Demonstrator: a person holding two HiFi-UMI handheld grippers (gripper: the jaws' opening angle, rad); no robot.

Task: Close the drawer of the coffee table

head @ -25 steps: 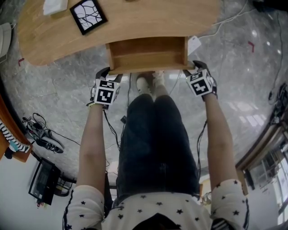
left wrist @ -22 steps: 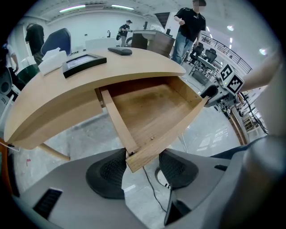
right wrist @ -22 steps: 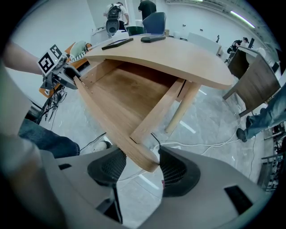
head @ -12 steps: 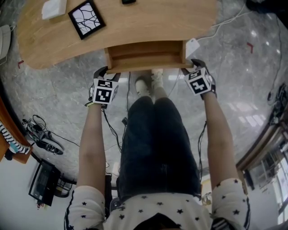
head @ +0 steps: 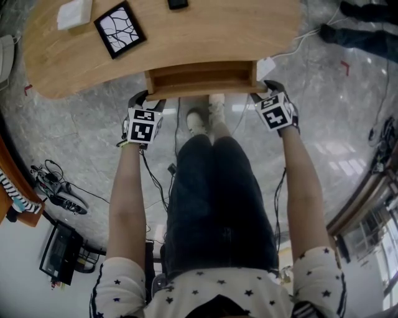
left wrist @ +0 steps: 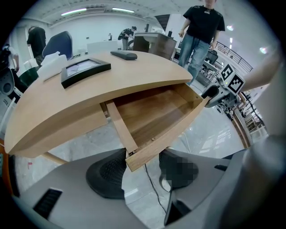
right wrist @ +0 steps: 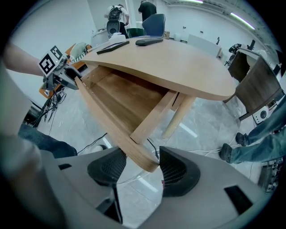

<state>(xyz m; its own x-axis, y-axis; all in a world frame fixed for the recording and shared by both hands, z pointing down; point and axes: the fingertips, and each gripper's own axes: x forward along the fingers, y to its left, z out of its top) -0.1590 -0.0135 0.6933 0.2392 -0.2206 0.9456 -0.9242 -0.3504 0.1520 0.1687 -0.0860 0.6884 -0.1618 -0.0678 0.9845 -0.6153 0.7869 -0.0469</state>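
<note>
Partly out: drawer (head: 202,79), front corners within left claw (head: 149,100) and right claw (head: 262,92).

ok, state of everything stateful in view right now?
drawer: partly open, visible part empty.
left gripper: shut on the drawer's front left corner.
right gripper: shut on the drawer's front right corner.
picture frame: lying flat, face up on the coffee table.

framed picture (head: 120,23), remote (head: 178,4), white box (head: 74,12)
</note>
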